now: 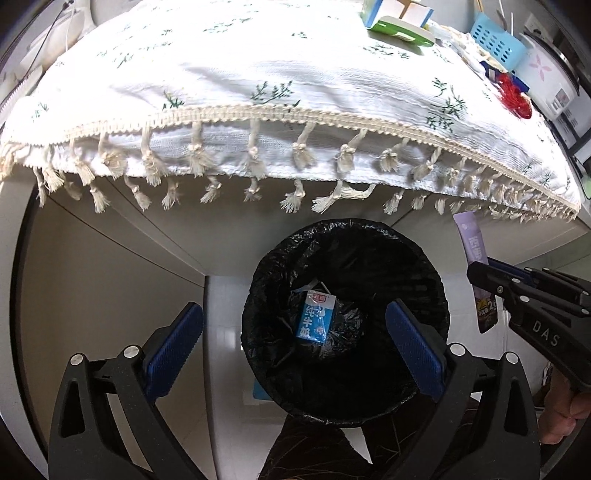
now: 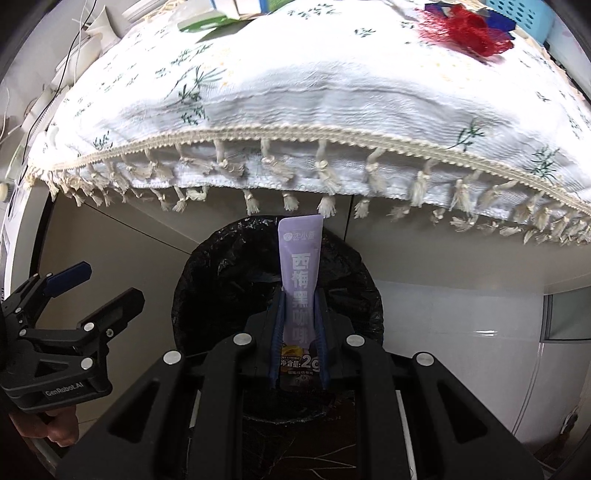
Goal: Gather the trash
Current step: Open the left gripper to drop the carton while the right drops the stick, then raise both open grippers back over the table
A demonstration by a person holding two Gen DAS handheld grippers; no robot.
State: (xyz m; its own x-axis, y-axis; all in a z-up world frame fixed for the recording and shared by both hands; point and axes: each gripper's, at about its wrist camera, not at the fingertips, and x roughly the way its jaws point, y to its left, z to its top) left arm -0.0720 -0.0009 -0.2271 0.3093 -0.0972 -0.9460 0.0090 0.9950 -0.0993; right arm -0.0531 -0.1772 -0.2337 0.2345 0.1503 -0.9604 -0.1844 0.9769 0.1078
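A bin lined with a black bag (image 1: 417, 266) stands on the floor under the table edge; it also shows in the right wrist view (image 2: 221, 273). A blue milk carton (image 1: 314, 318) lies inside it. My left gripper (image 1: 293, 343) is open and empty above the bin. My right gripper (image 2: 299, 314) is shut on a purple sachet (image 2: 300, 266) that stands upright over the bin. In the left wrist view the right gripper (image 1: 480, 275) holds the sachet (image 1: 472, 243) at the bin's right side. The left gripper (image 2: 107, 284) shows open in the right wrist view.
A table with a white flowered, tasselled cloth (image 1: 258, 74) hangs over the bin. On it lie a red net (image 2: 465, 27), boxes (image 1: 399, 18) and a blue basket (image 1: 495, 37). A rice cooker (image 1: 550, 77) stands at the far right. White cabinet fronts (image 1: 110, 258) stand behind the bin.
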